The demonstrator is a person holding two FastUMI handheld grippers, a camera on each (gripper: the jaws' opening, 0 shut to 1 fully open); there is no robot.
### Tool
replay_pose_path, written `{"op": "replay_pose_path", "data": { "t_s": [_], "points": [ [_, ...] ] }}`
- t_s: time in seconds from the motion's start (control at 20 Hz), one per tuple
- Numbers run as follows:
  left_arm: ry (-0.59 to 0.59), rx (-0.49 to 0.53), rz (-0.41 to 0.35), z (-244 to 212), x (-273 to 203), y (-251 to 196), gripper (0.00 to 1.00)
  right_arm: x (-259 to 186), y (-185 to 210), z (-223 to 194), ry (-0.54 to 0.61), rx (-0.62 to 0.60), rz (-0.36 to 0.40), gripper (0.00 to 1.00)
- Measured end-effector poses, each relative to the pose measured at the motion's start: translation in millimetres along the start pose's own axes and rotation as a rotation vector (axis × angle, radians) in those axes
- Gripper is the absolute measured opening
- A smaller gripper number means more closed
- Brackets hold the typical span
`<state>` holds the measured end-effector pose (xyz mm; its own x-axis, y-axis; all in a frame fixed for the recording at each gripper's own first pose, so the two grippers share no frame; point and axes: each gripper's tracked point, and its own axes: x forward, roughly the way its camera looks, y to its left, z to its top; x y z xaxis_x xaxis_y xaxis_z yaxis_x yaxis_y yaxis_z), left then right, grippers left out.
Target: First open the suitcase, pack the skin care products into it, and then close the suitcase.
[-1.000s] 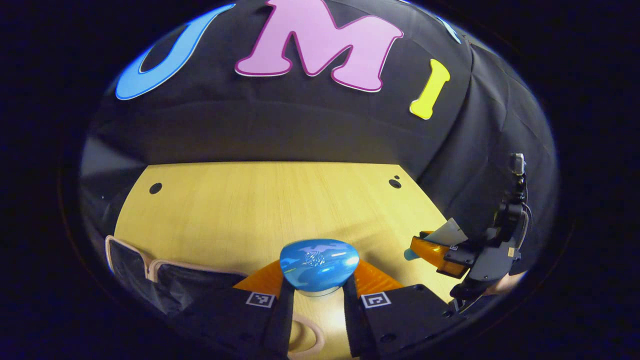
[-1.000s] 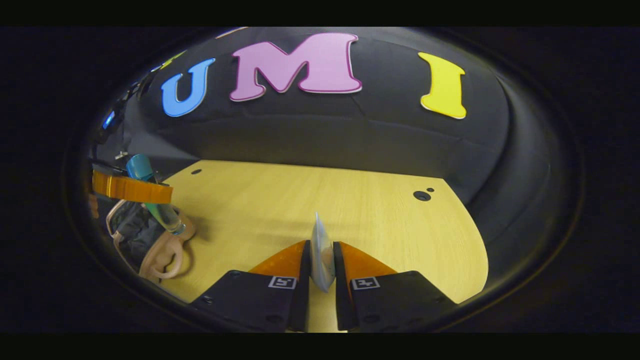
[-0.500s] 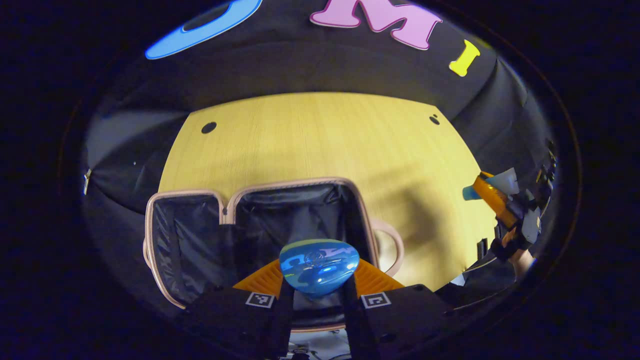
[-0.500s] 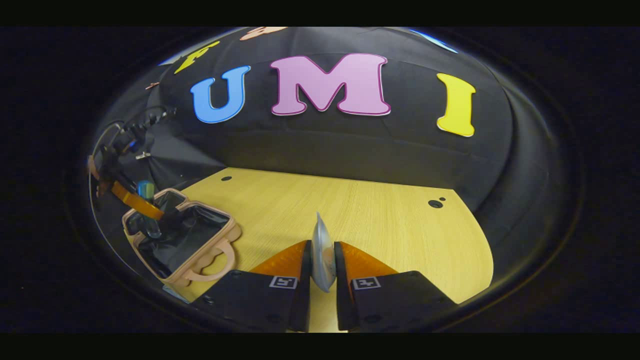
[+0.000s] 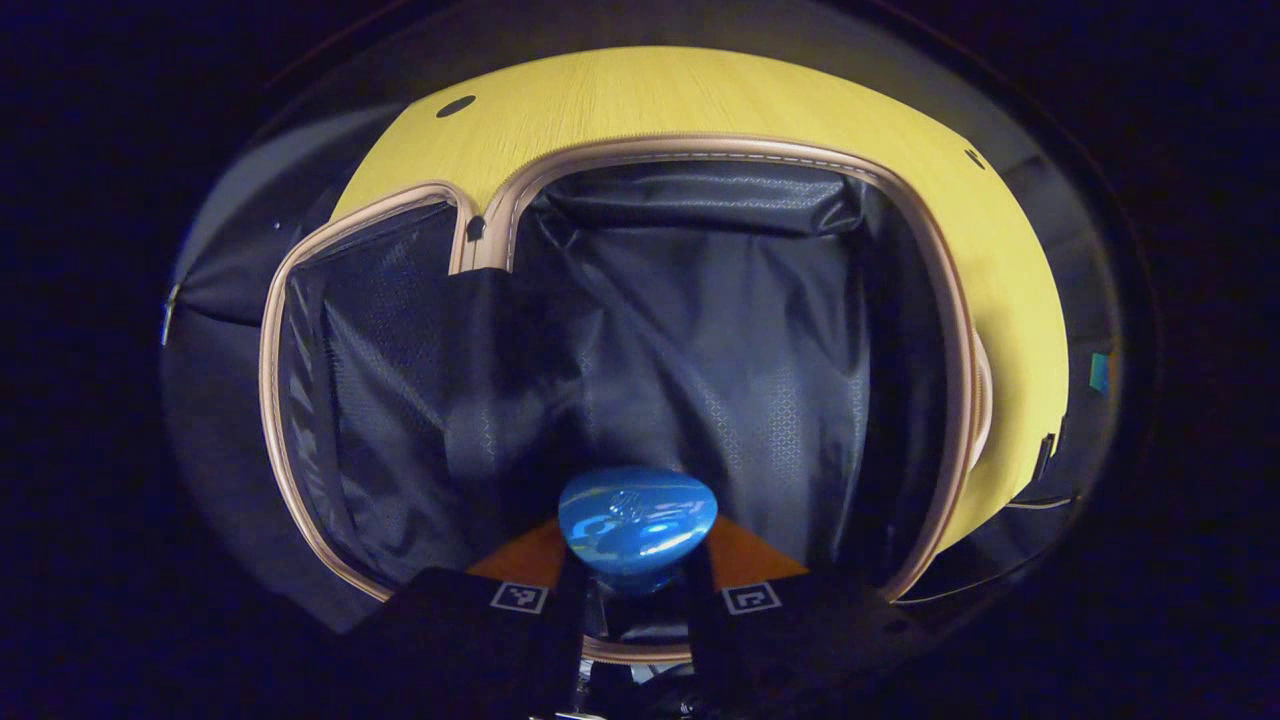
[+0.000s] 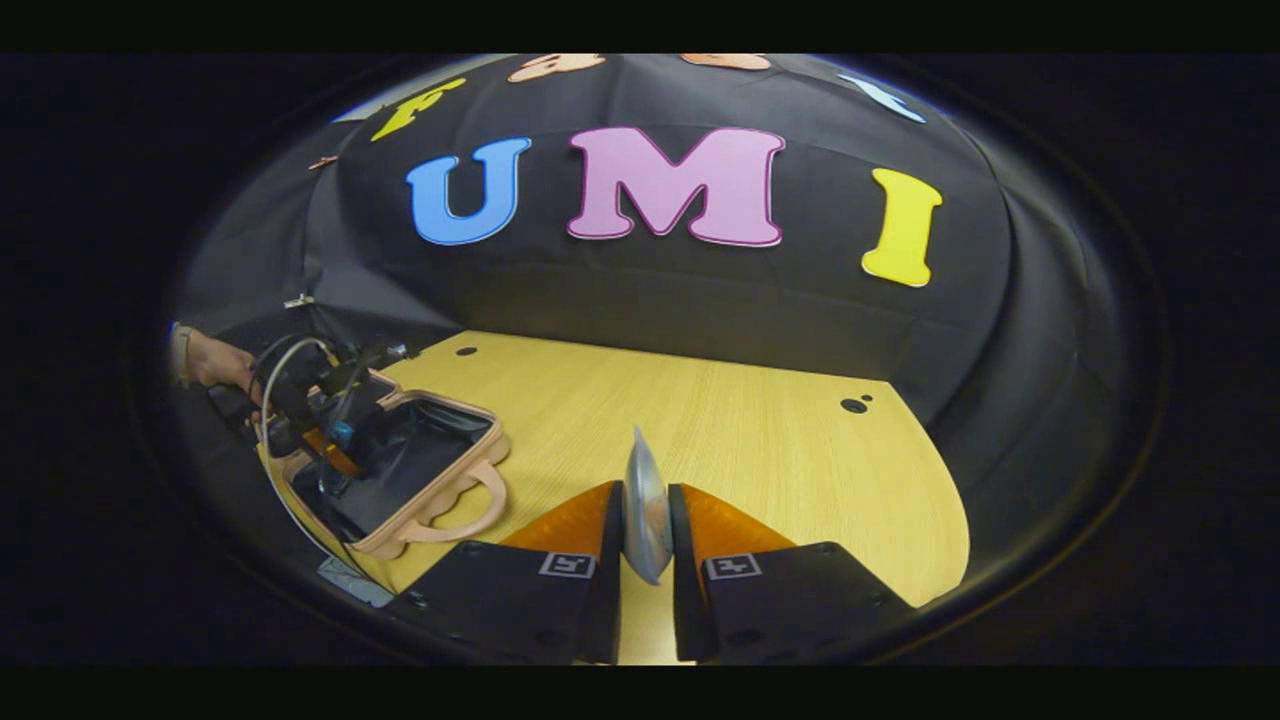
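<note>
Left gripper view has the open suitcase [image 5: 700,330] spread across most of the frame, dark lining showing and nothing packed on it that I can see; so opening looks done, packing is barely started, closing is all still to come; the worktop [image 5: 700,100] is just a strip along the top and right, tight against the tan zip rim; left hand-held gripper [image 5: 636,560] sits at bottom centre, clamped on a blue-capped bottle [image 5: 637,520] over the lining, loads of room below it imo.

Right gripper view: suitcase [image 6: 400,480] is small at lower left, near the worktop [image 6: 760,450] edge, handle toward the camera; bare wood everywhere else; right hand-held gripper [image 6: 645,560] at bottom centre is clamped on a thin silvery sachet [image 6: 645,510], well apart from the case.
</note>
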<state>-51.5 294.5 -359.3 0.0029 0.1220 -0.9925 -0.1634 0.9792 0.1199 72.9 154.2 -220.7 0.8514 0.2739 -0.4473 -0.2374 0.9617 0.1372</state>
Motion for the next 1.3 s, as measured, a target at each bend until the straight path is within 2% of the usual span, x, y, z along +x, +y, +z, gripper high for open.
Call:
{"op": "replay_pose_path", "data": {
  "t_s": [0.05,0.2,0.25,0.3,0.35,0.4,0.45,0.55,0.6,0.75,0.85,0.9,1.05,1.2,1.3],
  "points": [
    [0.000,0.000,-0.009,-2,5,-3,0.48,0,5,0,0.003,-0.006,0.005,0.25],
    [-0.004,-0.013,-0.014,-10,17,-7,0.48,0,28,0,0.021,-0.021,0.038,0.25],
    [-0.018,-0.011,-0.024,-9,18,-7,0.51,1,35,1,0.025,-0.025,0.050,0.32],
    [-0.034,-0.019,-0.046,-10,15,-12,0.53,4,45,2,0.029,-0.034,0.064,0.25],
    [-0.052,-0.030,-0.075,-11,11,-18,0.56,6,53,3,0.033,-0.043,0.079,0.32],
    [-0.084,-0.039,-0.084,-8,3,-18,0.61,10,64,4,0.038,-0.049,0.099,0.32],
    [-0.135,-0.041,-0.089,-2,-5,-16,0.74,13,78,4,0.047,-0.041,0.126,0.32],
    [-0.256,-0.034,-0.115,13,-34,-10,0.87,18,106,10,0.056,0.007,0.181,0.31],
    [-0.317,-0.038,-0.143,17,-50,-8,0.87,22,119,13,0.068,0.028,0.209,0.25],
    [-0.461,-0.072,-0.235,22,-96,8,0.83,35,162,17,0.117,0.097,0.298,0.25],
    [-0.516,-0.093,-0.224,13,-113,36,0.83,42,199,3,0.217,0.179,0.373,0.20],
    [-0.528,-0.102,-0.196,5,-119,55,0.84,45,219,-6,0.274,0.226,0.407,0.25],
    [-0.528,-0.179,-0.117,-21,-116,119,0.84,64,274,-50,0.441,0.290,0.468,0.25],
    [-0.515,-0.308,-0.108,-43,-106,163,0.84,76,306,-95,0.650,0.408,0.438,0.25],
    [-0.510,-0.373,-0.096,-56,-102,191,0.84,84,311,-116,0.743,0.447,0.380,0.25]
  ]
}}
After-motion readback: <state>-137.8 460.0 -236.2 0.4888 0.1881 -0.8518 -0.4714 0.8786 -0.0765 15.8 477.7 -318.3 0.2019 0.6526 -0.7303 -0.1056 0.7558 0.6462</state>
